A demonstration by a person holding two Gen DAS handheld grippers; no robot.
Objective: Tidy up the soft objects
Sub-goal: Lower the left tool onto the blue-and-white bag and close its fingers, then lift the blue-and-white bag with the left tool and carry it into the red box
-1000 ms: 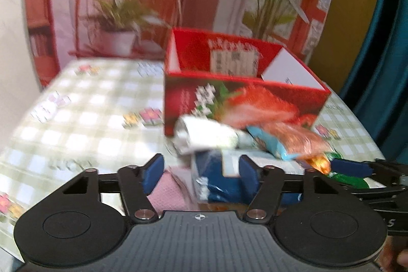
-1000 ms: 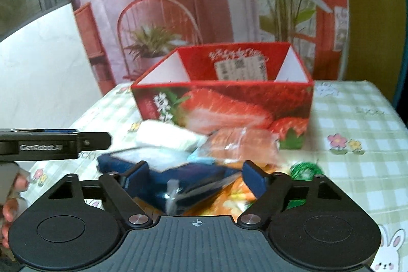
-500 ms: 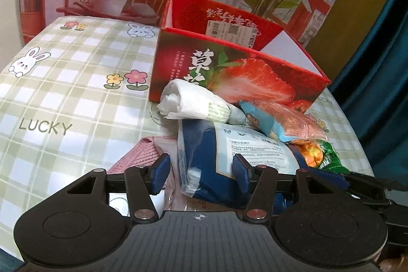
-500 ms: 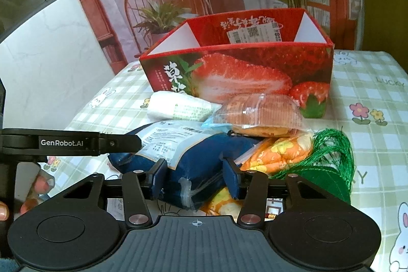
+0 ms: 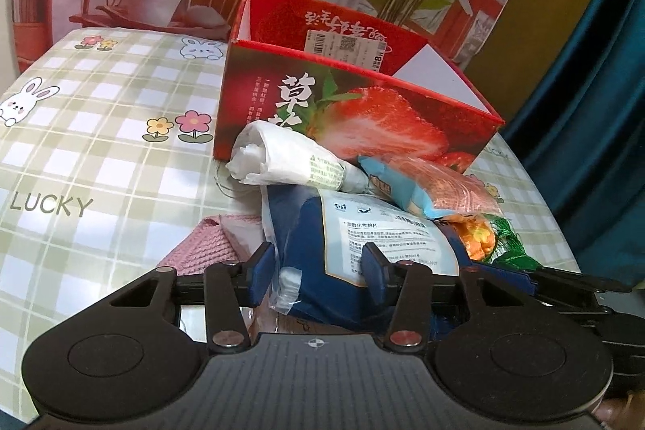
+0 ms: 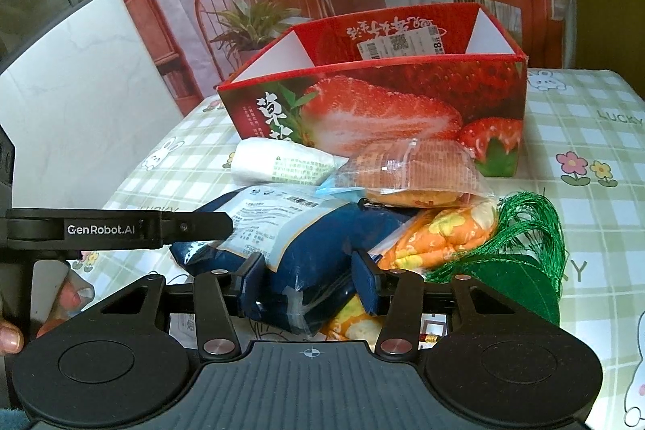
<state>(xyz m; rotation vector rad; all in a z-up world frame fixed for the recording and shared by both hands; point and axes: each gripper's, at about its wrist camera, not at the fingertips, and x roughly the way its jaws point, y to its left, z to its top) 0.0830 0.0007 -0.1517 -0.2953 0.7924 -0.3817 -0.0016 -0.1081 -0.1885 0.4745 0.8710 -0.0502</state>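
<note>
1. The counter, under a green checked cloth with rabbits, flowers and the word LUCKY, carries everything
2. A red strawberry box stands open-topped at the back of the counter, with a white label on its inner far wall
3. A heap of soft things lies on the counter right in front of the box
4. The blue bag with a white printed label lies at the near edge of the heap; both claws have it between their fingers
5. The left claw straddles the bag's left end, fingers pressed against its sides, grasping it
6. The right claw clenches the bag's right end in the same way
7. A white roll in wrap leans against the box front
8. A wrapped bun rests on top of the bag
9. Beside it lie an orange flowered cloth and a green tassel
10. A pink knitted cloth pokes out from under the bag's left side
</note>
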